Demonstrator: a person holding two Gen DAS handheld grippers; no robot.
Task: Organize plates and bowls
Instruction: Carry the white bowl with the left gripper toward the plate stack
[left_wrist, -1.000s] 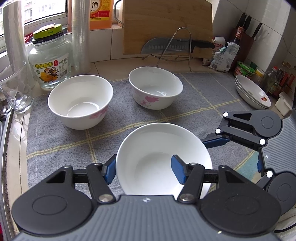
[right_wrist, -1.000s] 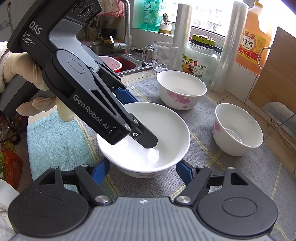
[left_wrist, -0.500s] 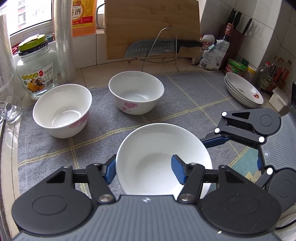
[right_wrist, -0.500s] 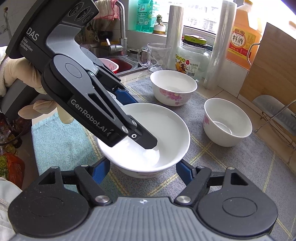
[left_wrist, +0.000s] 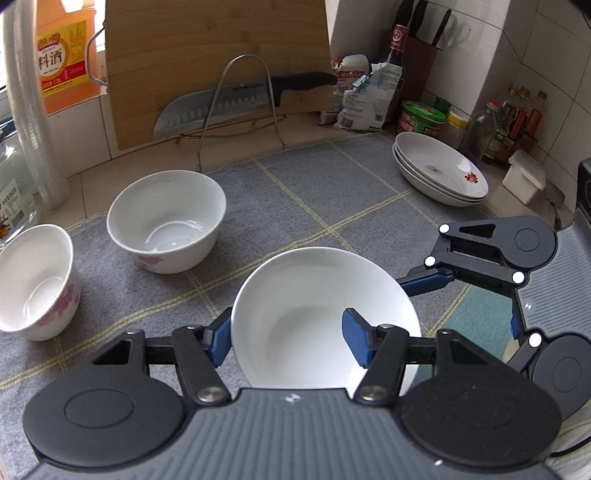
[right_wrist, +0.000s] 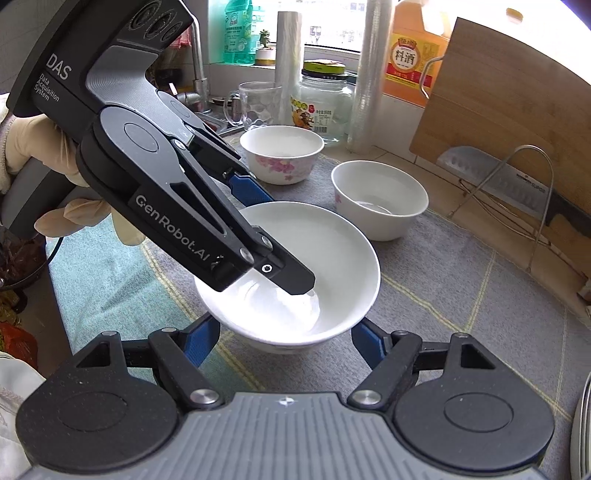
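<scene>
Readable text, right wrist view: left claw (right_wrist: 295, 282) housing carries "DAS / Data Acquisition System" on its grey body and "GenRobot.AI" along the black linkage. Orange bottle (right_wrist: 410, 61) at 1 o'clock bears the characters 料酒 on a yellow label; the same bottle (left_wrist: 64, 55) shows at 11 o'clock in the left wrist view. Glass jar (right_wrist: 321, 105) has a printed label, too small to read. Green bottle (right_wrist: 239, 33) on the windowsill: label illegible.

White plate-bowl (left_wrist: 314, 314) sits at 6 o'clock in the left wrist view. Left claw (left_wrist: 286, 338) grips its near rim: one blue finger (left_wrist: 356, 341) inside the bowl, the other against the outer wall. Whether the bowl is lifted off the grey checked mat (left_wrist: 332, 192) I cannot tell.

Right claw (right_wrist: 284, 345) is open, its fingers spread to either side of the same bowl (right_wrist: 332, 266), below the rim, apart from it.

Two floral bowls stand upright on the mat: one (left_wrist: 166, 219) at 10 o'clock, one (left_wrist: 35, 280) at 9 o'clock, close together but apart. Stacked plates (left_wrist: 439, 173) at 2 o'clock, with a red flower mark.

Cleaver (left_wrist: 229, 105) rests in a wire rack against the bamboo cutting board (left_wrist: 218, 48).
</scene>
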